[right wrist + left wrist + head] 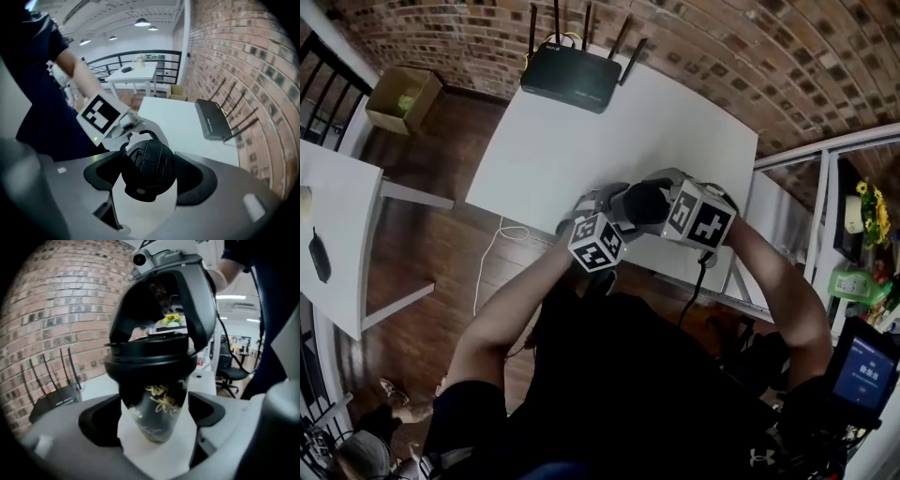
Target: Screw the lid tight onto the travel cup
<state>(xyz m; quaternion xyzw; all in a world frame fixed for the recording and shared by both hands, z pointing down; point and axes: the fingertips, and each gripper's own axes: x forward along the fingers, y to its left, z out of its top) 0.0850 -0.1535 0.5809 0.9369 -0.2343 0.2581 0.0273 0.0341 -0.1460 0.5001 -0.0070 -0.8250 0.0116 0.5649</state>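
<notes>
The black travel cup hangs in the air over the white table's front edge, lying sideways between both grippers. In the left gripper view its body, with gold lettering, sits between my left gripper's pads, which touch both its sides. The black lid is on the cup's mouth. My right gripper is shut on that lid, pads against its rim. Its dark jaws arch round the lid in the left gripper view. The left gripper's marker cube shows behind the lid.
A black router with several antennas stands at the table's far edge by the brick wall. A cardboard box sits on the wooden floor at far left, by a second white table. Railings stand to the right.
</notes>
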